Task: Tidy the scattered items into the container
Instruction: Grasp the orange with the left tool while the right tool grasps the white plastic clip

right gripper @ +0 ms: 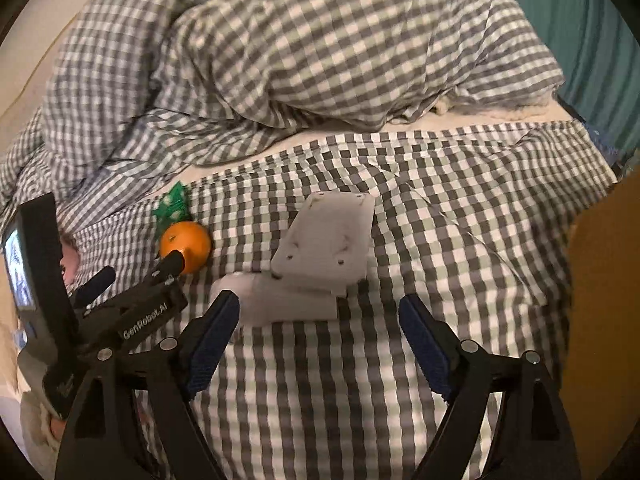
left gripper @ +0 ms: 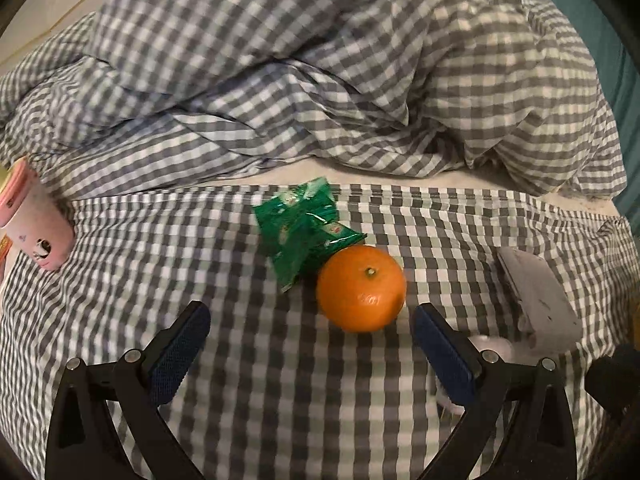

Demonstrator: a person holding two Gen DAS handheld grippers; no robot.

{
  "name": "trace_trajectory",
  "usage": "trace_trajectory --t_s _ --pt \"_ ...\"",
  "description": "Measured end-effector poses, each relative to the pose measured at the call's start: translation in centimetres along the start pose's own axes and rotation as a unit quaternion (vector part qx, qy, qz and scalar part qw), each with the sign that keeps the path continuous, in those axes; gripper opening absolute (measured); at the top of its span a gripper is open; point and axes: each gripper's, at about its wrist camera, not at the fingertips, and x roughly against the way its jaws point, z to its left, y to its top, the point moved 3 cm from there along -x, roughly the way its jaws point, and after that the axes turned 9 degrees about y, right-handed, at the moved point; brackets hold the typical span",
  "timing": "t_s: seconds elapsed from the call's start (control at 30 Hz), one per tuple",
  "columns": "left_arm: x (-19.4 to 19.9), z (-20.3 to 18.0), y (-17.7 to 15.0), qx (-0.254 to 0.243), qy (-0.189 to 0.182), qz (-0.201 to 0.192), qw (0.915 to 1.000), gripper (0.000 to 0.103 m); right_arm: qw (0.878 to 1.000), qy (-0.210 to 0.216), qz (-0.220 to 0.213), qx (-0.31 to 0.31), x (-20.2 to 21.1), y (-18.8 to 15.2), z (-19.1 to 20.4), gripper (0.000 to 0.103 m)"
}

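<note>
So both grippers were over the checked bedsheet (left gripper: 280, 392), nothing held. Left gripper (left gripper: 312, 322) stood wide, its blue pads apart, with the orange (left gripper: 361, 288) just ahead, toward its right pad, not between them. Orange sat stem end up, round, no real long axis. Green snack packet (left gripper: 306, 228) lay touching the orange's far-left side, long axis running from near-left to far-right, crumpled. Right gripper (right gripper: 319, 312) also stood wide and empty, with the white plastic device (right gripper: 316, 256) just ahead of its fingers: a flat rectangular plate tilted up, long axis running away from the gripper, on a rounded white base that reached toward the left pad. Device lay right of the orange, apart from it. Pink tube-like item (left gripper: 38, 224) sat at the far left edge, well apart. Bunched checked duvet (left gripper: 320, 60) piled along the far side behind everything. Left gripper's body crossed in front of the orange in the right wrist view.
</note>
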Motion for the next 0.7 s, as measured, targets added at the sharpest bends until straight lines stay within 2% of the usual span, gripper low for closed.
trace_trajectory --t_s 0.33,0.47,0.53,0.57,0.6,0.67,0.7 --pt "-3.9 -1.8 0.2 -0.010 0.008 0.023 0.9997 0.103 0.999 -0.010 0.031 -0.013 -5.0 1.8 -0.5 0.082" --pt "-5.2 -1.6 0.0 0.010 0.000 0.032 0.9994 0.103 0.998 -0.023 0.051 -0.018 -7.7 2.6 -0.7 0.082" --pt "-5.6 -1.4 0.0 0.015 -0.005 0.033 0.9993 0.102 0.997 -0.038 0.062 -0.020 -8.5 2.5 -1.2 0.074" --pt "-5.6 -1.4 0.0 0.016 -0.010 0.034 0.9992 0.098 0.997 -0.032 0.062 -0.023 -8.4 2.4 -1.4 0.066" --pt "-5.5 -1.4 0.1 0.014 -0.016 0.033 0.9992 0.094 0.997 -0.028 0.061 -0.024 -8.2 2.4 -1.5 0.066" --pt "-5.0 -1.6 0.2 0.003 -0.025 0.023 0.9994 0.066 0.998 -0.024 0.061 -0.024 -7.6 2.1 -1.8 0.066" --pt "-4.7 -1.9 0.2 -0.008 -0.031 0.021 0.9993 0.061 0.998 -0.022 0.058 -0.024 -7.2 1.9 -1.9 0.065"
